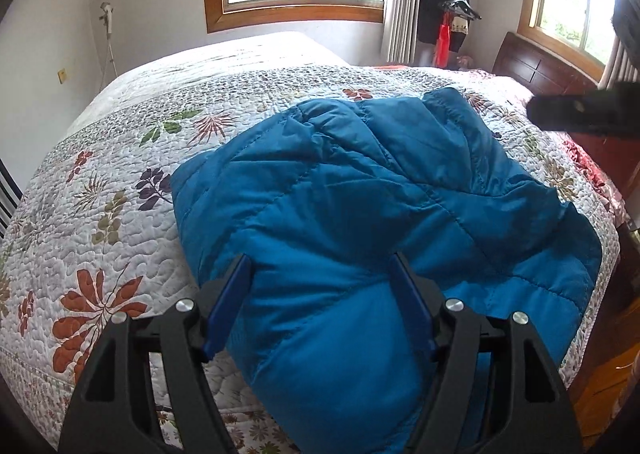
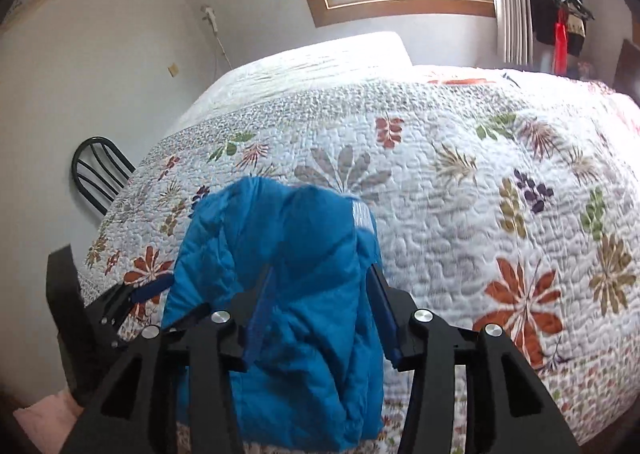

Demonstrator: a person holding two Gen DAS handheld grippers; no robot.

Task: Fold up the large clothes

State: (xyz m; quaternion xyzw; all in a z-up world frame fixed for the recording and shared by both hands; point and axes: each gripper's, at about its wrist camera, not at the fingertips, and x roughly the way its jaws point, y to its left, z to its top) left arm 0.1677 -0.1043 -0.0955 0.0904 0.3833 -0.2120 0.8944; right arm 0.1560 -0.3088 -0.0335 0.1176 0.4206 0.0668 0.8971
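**Blue padded jacket mid-fold on the quilted bed**

Left wrist view: the blue quilted puffer jacket (image 1: 360, 190) lies spread on the white floral-print quilt (image 1: 120, 174) of the bed, directly ahead of the left gripper (image 1: 320, 306). A bulging near edge of the jacket sits between its blue-padded fingers (image 1: 230, 306), which stand wide; the padding fills the gap, yet whether the pads press on it cannot be told. Far ahead and to the right, a dark blurred shape at the frame edge is probably the right gripper (image 1: 580, 112), though this is too smeared to confirm.

Right wrist view: a bunched fold of the same jacket (image 2: 280, 294) rises between the fingers of the right gripper (image 2: 320, 314), which stand partly apart. The cloth drapes over and between them, and a firm grip is not evident. Off to the left, the left gripper (image 2: 140, 294) shows at the jacket's far edge. Bare quilt (image 2: 480, 214) stretches ahead and to the right.

Judged from this, a fold of the jacket is under way, with one side being gathered. The next move likely calls for laying this bunch flat across the body and smoothing the puffed padding so it stays.
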